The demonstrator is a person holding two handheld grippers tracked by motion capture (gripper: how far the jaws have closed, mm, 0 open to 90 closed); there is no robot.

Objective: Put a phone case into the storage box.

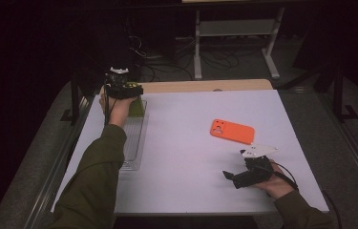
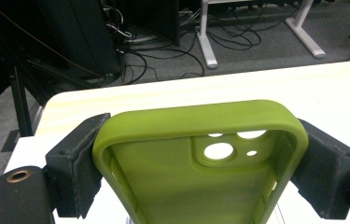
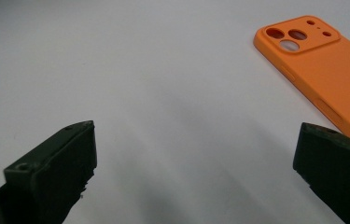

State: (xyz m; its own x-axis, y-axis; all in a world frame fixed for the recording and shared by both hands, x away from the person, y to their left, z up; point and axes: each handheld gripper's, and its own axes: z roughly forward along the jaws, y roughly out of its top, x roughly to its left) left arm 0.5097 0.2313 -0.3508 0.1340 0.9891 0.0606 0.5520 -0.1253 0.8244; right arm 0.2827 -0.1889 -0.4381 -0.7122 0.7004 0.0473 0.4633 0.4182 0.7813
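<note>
Green phone case [image 2: 196, 163] was found clamped by its two long sides between the pads of the left gripper [image 2: 200, 163], held over the clear tray [image 1: 131, 143] at the table's [image 1: 186, 157] far left. An orange phone case [image 1: 232, 131] lay flat on the table, near the right gripper [image 1: 236, 177], whose jaws stood wide apart and empty.

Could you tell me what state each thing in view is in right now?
Green case: clamped by its side edges, open side toward the camera, above the tray's far end.
Orange case: lying flat, back up, untouched.
Tray: clear, on the table's left side.
Left gripper: shut on the green case.
Right gripper: open, nothing between its jaws, low over the table.
</note>
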